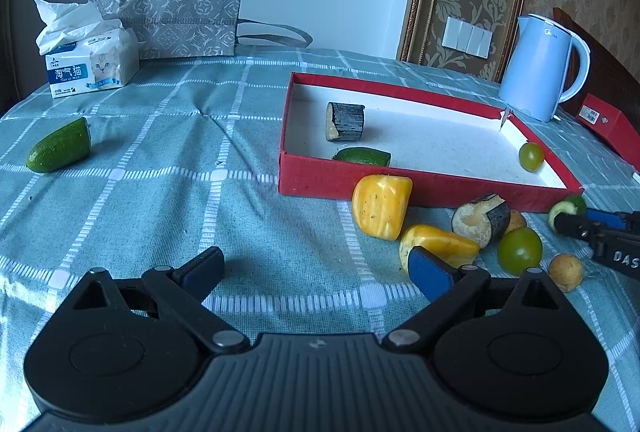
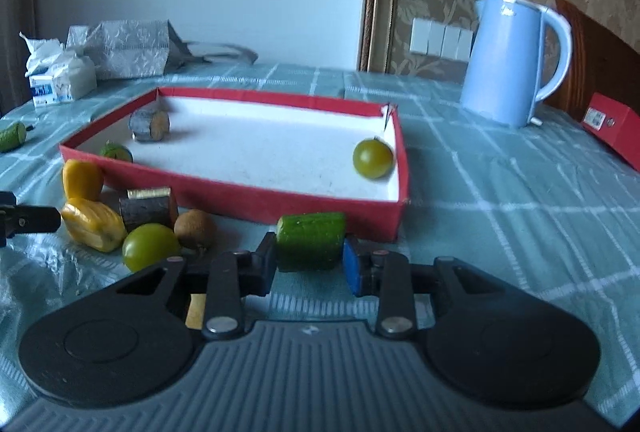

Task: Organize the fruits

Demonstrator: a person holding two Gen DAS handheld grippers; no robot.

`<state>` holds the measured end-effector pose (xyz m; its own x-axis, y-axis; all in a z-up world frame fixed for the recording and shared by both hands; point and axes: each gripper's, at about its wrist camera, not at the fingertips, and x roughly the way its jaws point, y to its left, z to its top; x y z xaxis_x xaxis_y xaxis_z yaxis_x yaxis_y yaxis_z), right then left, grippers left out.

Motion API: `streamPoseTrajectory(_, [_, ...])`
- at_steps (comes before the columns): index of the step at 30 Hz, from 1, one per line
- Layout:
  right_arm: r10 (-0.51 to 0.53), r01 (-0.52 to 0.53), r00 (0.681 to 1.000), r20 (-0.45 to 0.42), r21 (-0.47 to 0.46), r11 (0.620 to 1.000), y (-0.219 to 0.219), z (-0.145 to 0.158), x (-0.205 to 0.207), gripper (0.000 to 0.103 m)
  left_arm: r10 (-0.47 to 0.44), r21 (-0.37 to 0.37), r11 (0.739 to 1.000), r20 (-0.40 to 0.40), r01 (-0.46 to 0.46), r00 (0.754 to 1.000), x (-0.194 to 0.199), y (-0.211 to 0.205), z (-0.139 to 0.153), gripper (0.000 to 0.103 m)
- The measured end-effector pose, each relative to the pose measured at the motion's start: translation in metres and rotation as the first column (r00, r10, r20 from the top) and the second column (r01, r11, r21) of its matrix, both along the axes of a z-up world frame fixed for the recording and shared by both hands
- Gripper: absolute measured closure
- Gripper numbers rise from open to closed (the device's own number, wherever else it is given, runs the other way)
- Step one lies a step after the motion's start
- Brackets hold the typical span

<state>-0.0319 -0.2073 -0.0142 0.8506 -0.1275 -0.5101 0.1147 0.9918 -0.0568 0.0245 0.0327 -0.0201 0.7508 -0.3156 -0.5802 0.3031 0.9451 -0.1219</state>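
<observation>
A red tray point(image 1: 400, 187) with a white floor holds an eggplant piece point(image 1: 346, 121), a cucumber piece point(image 1: 362, 155) and a green round fruit point(image 1: 531, 155). In front of it lie two yellow pieces point(image 1: 382, 205), another eggplant piece point(image 1: 482, 220), a green round fruit point(image 1: 519, 250) and brown round fruits point(image 1: 565, 272). My left gripper point(image 1: 316, 272) hovers open and empty near this pile. My right gripper point(image 2: 308, 262) is shut on a short cucumber piece point(image 2: 311, 242) just before the tray's front wall point(image 2: 280, 209). A further cucumber piece point(image 1: 60, 145) lies far left.
A light blue kettle point(image 2: 508, 63) stands behind the tray on the right, with a red box point(image 2: 612, 131) beside it. A tissue pack point(image 1: 86, 67) and a patterned bag point(image 1: 180, 23) sit at the back left of the checked tablecloth point(image 1: 180, 191).
</observation>
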Motion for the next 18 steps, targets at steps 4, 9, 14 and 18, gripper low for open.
streamPoseTrajectory(4, [0.022, -0.022, 0.998, 0.057, 0.009, 1.0, 0.001, 0.019, -0.008, 0.071, 0.0, -0.001, 1.0, 0.0, 0.0, 1.0, 0.0, 0.0, 0.0, 0.004])
streamPoseTrajectory(9, [0.024, -0.022, 0.992, 0.121, -0.018, 1.0, 0.003, 0.041, 0.014, 0.071, 0.0, 0.0, 1.0, 0.0, 0.0, 1.0, 0.0, 0.0, 0.0, 0.004])
streamPoseTrajectory(14, [0.003, -0.003, 1.0, 0.019, 0.013, 1.0, -0.006, 0.03, 0.078, 0.071, 0.0, -0.001, 1.0, 0.0, 0.0, 1.0, 0.0, 0.0, 0.0, 0.003])
streamPoseTrajectory(18, [-0.013, 0.013, 0.999, -0.039, -0.005, 1.0, -0.008, 0.018, 0.11, 0.071, -0.001, -0.003, 1.0, -0.001, 0.001, 1.0, 0.001, 0.0, 0.0, 0.003])
